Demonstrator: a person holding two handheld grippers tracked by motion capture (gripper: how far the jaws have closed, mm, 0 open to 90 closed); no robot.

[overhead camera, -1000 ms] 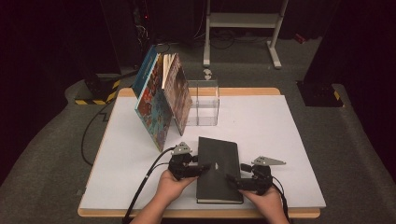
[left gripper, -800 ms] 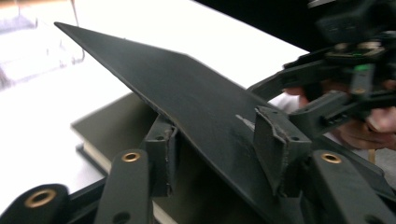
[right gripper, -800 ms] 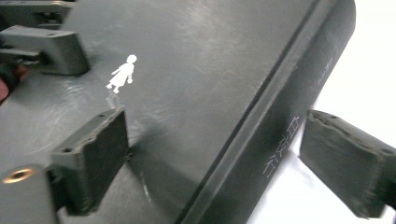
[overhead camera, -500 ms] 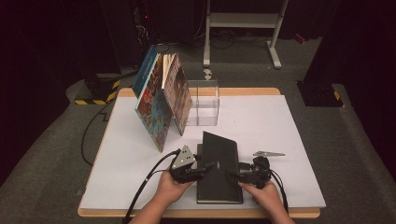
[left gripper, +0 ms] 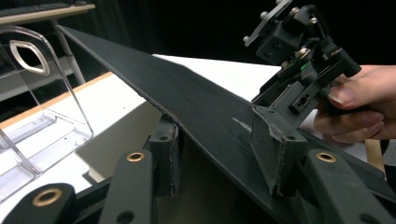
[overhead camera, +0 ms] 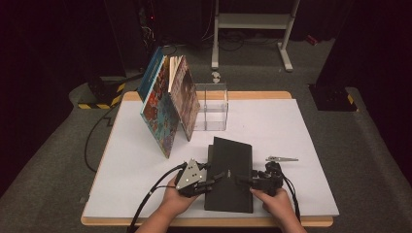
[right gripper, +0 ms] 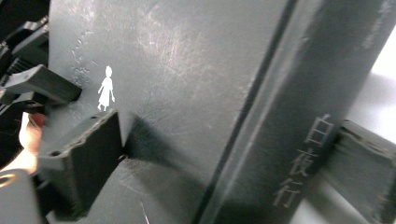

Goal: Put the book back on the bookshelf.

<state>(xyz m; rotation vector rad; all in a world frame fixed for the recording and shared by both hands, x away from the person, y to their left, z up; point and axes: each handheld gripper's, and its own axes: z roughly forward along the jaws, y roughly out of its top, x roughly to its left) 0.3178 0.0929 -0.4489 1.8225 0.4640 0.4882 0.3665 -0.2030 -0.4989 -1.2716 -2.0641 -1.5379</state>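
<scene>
Lifted at its left edge, black book (overhead camera: pixel 229 174) sits clenched between both claws.

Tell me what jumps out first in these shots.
The black book at the near edge of the white table, held from both sides by the left gripper and right gripper, its far end tilted up. Behind it, colourful books lean against a clear acrylic stand at the far left.
</scene>
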